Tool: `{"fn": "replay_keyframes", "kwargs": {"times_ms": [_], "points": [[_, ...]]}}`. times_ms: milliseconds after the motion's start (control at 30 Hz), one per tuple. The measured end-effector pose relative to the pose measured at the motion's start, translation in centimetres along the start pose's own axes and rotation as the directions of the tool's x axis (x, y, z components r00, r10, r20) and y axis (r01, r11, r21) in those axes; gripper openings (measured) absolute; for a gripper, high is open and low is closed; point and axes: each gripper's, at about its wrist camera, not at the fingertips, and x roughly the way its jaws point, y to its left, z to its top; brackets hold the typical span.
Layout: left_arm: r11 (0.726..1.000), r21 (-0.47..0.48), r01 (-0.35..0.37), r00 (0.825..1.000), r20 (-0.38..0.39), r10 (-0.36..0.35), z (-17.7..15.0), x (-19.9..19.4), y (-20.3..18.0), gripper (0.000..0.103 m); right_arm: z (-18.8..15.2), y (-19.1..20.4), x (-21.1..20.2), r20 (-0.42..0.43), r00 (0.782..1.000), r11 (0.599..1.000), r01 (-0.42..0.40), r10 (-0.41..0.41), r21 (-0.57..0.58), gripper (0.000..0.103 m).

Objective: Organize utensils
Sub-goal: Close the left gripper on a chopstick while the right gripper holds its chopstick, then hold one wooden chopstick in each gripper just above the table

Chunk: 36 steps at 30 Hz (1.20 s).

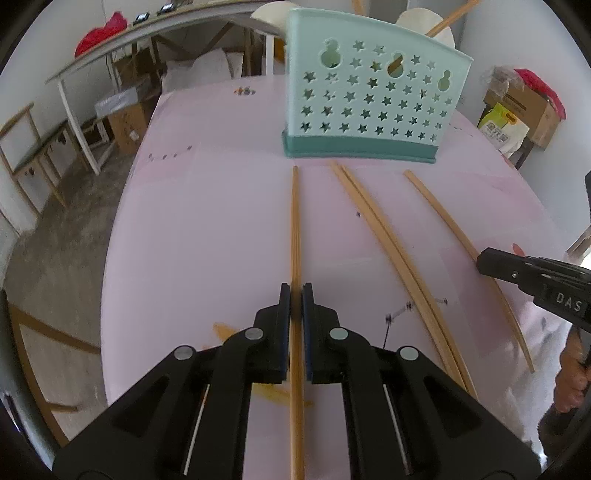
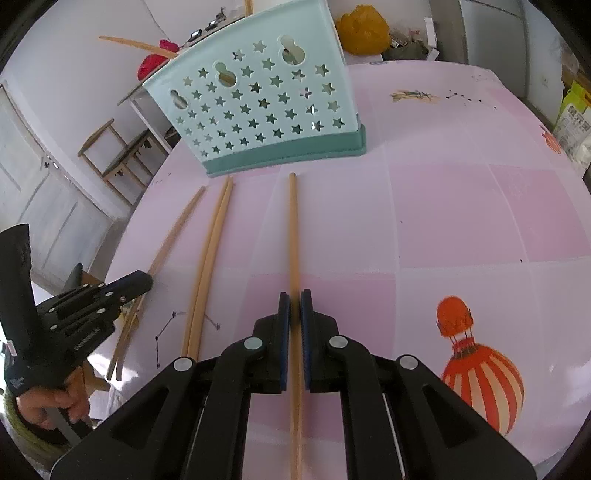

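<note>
A mint-green utensil holder with star holes stands at the far side of the pink table; it also shows in the right wrist view. My left gripper is shut on a pair of wooden chopsticks that lies along the table. My right gripper is shut on a single chopstick; the same chopstick shows in the left wrist view. Another pair of chopsticks lies between them, also in the right wrist view. Chopsticks stick out of the holder's top.
The pink tablecloth has a balloon print. White ladles stand in the holder. Chairs, boxes and shelves stand beyond the table's left edge. Bags sit at the right.
</note>
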Motion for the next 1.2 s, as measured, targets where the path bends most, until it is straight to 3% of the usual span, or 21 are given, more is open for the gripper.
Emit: {"fn": "replay_keyframes", "kwargs": {"times_ms": [200,333,400,533,600,733,867,1200], "points": [[1.0,-0.01,0.012,0.999,-0.045,-0.012,-1.5,-1.1,0.6,0.007,-0.8,0.0,-0.7,-0.058,0.998,1.0,-0.001,0.0,-0.023,0.008],[1.0,0.004,0.017,0.999,-0.036,-0.017,-1.2,-0.7,0.2,0.03,-0.2,0.4,-0.2,-0.067,0.998,0.998,0.007,-0.011,-0.057,0.01],[0.999,0.037,0.005,1.0,-0.027,-0.004,-0.6,-0.1,-0.3,0.031,0.4,0.8,0.2,-0.06,0.998,0.997,0.014,-0.018,-0.073,0.016],[0.997,0.066,-0.036,0.999,-0.001,0.036,0.7,0.9,-0.7,0.031,1.5,1.8,1.4,-0.033,0.998,0.99,0.047,-0.052,-0.132,0.016],[0.995,0.074,-0.062,0.998,0.021,0.06,1.4,1.6,-0.8,0.029,1.8,2.1,1.8,-0.018,0.998,0.985,0.063,-0.067,-0.159,0.016],[0.993,0.091,-0.072,0.997,0.02,0.071,2.0,1.9,-1.3,0.005,2.0,2.6,2.1,-0.001,0.995,0.977,0.095,-0.097,-0.191,0.012],[0.989,0.116,-0.087,0.996,0.011,0.087,1.4,1.4,-1.8,0.005,1.6,2.4,1.7,-0.019,0.995,0.977,0.097,-0.102,-0.189,0.007],[0.991,0.104,-0.09,0.996,0.008,0.089,0.5,0.5,-1.5,0.005,1.4,2.7,1.8,-0.05,0.993,0.979,0.1,-0.111,-0.18,0.008]]}}
